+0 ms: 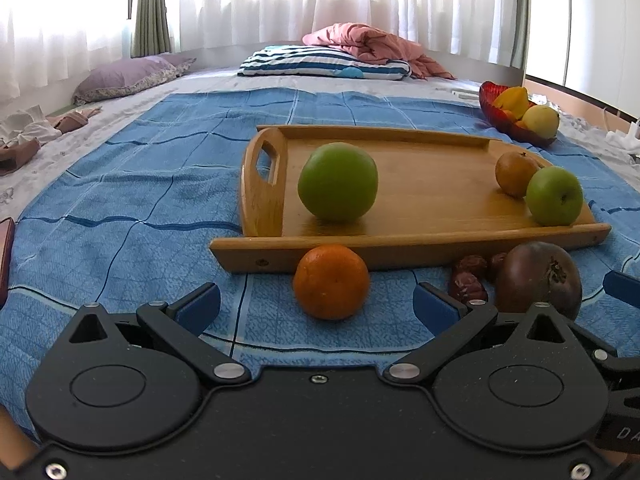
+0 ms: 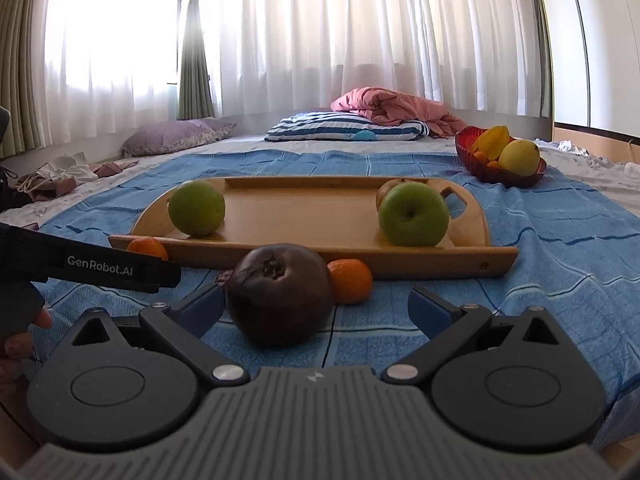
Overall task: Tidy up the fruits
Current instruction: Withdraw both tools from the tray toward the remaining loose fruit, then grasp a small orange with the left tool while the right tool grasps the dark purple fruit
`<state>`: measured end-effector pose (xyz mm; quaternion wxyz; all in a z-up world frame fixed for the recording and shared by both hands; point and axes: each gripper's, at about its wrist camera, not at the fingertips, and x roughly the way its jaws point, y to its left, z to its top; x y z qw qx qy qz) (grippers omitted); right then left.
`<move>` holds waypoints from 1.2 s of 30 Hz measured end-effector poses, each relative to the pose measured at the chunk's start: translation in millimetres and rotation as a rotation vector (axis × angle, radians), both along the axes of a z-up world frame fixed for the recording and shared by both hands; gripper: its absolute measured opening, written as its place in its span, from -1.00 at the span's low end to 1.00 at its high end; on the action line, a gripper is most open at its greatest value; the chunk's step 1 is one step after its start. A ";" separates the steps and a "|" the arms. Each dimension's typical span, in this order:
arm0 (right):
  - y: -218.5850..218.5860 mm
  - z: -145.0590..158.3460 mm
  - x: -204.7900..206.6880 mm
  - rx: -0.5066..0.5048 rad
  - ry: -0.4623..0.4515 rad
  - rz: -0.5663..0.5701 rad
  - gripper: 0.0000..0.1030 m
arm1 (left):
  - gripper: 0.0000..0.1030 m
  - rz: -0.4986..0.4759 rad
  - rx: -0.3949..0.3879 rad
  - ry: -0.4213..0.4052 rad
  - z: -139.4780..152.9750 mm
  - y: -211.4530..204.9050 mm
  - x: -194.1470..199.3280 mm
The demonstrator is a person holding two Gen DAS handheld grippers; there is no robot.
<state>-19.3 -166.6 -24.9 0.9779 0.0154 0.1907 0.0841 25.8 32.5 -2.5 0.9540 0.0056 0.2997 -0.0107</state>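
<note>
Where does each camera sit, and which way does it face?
Left wrist: low on the left claw, open, facing the round orange mandarin before the wooden tray; the right claw's tip shows at right.
Right wrist: low on the right claw, open, facing the dark purple round fruit; the left claw's black arm and a hand show at left.
Shared: tray, mandarin, purple fruit, red fruit bowl.
</note>
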 end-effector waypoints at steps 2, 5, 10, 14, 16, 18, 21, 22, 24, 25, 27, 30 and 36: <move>0.7 -0.8 0.3 0.003 0.001 0.001 1.00 | 1.00 0.004 0.007 -0.008 -0.9 -0.4 -0.4; 3.7 -2.2 -0.3 -0.006 0.000 0.007 1.00 | 0.99 0.004 0.013 -0.016 -1.5 -1.6 -0.6; 8.4 -4.2 -0.7 -0.018 -0.007 0.025 1.00 | 0.99 0.005 0.000 -0.016 -2.5 -2.0 0.0; 11.3 -5.0 -1.0 -0.014 -0.008 0.043 0.97 | 0.98 0.014 -0.033 -0.013 -1.6 1.7 -0.2; 12.7 -5.2 -0.8 -0.016 -0.007 0.044 0.94 | 0.93 0.014 -0.042 -0.010 -0.7 2.7 0.4; 14.2 -5.5 0.1 -0.016 -0.004 0.039 0.88 | 0.84 0.020 -0.040 -0.006 0.1 3.5 0.5; 14.5 -4.8 3.1 -0.004 0.007 0.024 0.73 | 0.71 0.021 -0.034 0.003 0.6 3.6 2.0; 14.8 -4.6 4.6 -0.001 0.013 0.019 0.70 | 0.65 0.022 -0.035 0.006 0.9 3.6 2.3; 15.7 -4.3 6.8 0.003 0.019 0.011 0.63 | 0.55 0.017 -0.042 0.015 0.9 3.5 2.8; 16.3 -4.1 7.6 0.005 0.019 0.010 0.61 | 0.51 0.014 -0.045 0.019 1.0 3.2 3.2; 17.1 -3.7 8.5 0.004 0.018 0.010 0.58 | 0.44 0.009 -0.041 0.022 1.1 2.0 3.3; 19.1 -4.2 8.8 -0.003 0.018 0.016 0.54 | 0.34 0.005 -0.029 0.025 1.3 0.5 3.3; 21.5 -5.5 7.6 -0.013 0.024 0.013 0.42 | 0.24 0.022 -0.044 0.028 1.7 1.5 4.7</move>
